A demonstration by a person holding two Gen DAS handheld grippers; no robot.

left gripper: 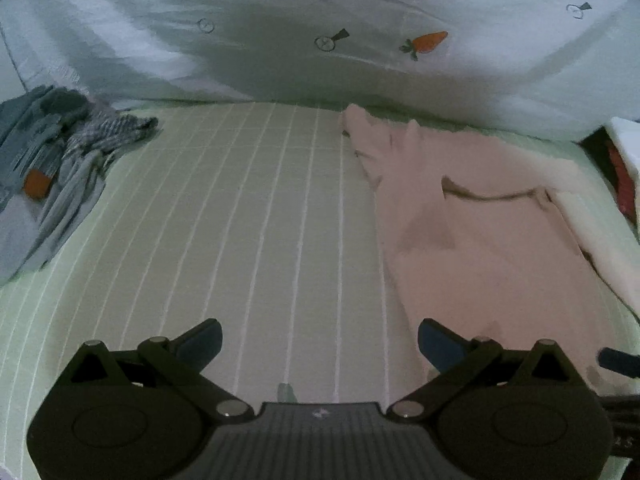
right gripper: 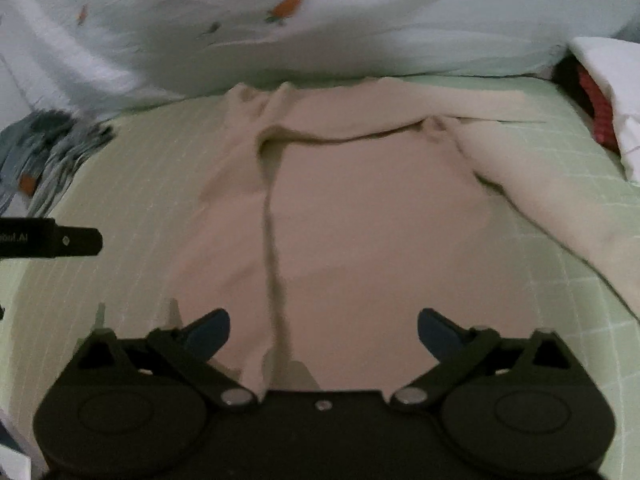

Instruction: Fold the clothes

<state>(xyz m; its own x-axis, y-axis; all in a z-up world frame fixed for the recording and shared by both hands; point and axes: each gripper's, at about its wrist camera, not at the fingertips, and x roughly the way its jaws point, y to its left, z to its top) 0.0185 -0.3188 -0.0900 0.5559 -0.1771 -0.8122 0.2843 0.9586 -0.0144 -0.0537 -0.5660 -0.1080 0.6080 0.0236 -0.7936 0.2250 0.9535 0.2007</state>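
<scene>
Jaws of both the left gripper (left gripper: 320,338) and right gripper (right gripper: 323,330) are hanging spread, empty. A beige sweater (right gripper: 372,216) is lying flat on the green grid-lined bed (left gripper: 240,220), its right sleeve running out of frame.

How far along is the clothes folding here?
Early on. The beige top lies spread on the green sheet, one side already turned in along a lengthwise crease. Both the left gripper and right gripper are open, holding nothing. The grey clothes pile looks unfolded.
</scene>
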